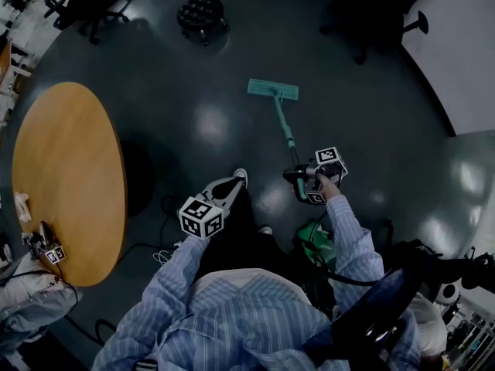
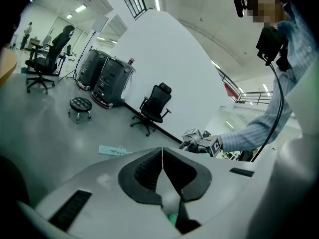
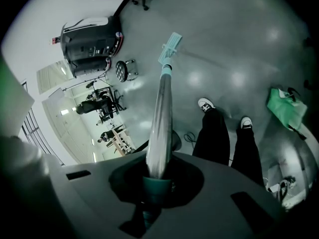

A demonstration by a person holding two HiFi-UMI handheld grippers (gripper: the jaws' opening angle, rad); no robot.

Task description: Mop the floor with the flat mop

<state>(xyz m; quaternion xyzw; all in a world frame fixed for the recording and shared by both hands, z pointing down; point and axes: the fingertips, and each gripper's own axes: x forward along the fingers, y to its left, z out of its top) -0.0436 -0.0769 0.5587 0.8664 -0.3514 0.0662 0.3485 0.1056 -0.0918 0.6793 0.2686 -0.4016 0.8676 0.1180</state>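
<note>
The flat mop's teal head (image 1: pixel 272 90) lies flat on the dark floor ahead of me. Its handle (image 1: pixel 286 130) slants back to my right gripper (image 1: pixel 297 178), which is shut on the handle's upper end. In the right gripper view the silver handle (image 3: pixel 160 113) runs from between the jaws down to the mop head (image 3: pixel 170 48). My left gripper (image 1: pixel 227 187) hangs over my legs, shut, holding nothing. In the left gripper view its black pads (image 2: pixel 149 169) meet, with the mop head (image 2: pixel 112 150) on the floor beyond and the right gripper (image 2: pixel 202 142) off to the right.
A round wooden table (image 1: pixel 69 176) stands at my left. A black wheeled stool (image 1: pixel 203 15) and office chairs (image 1: pixel 85 2) (image 1: pixel 379 14) sit further out. A green bag (image 1: pixel 317 242) and cables lie by my feet. A white wall (image 1: pixel 464 45) bounds the right side.
</note>
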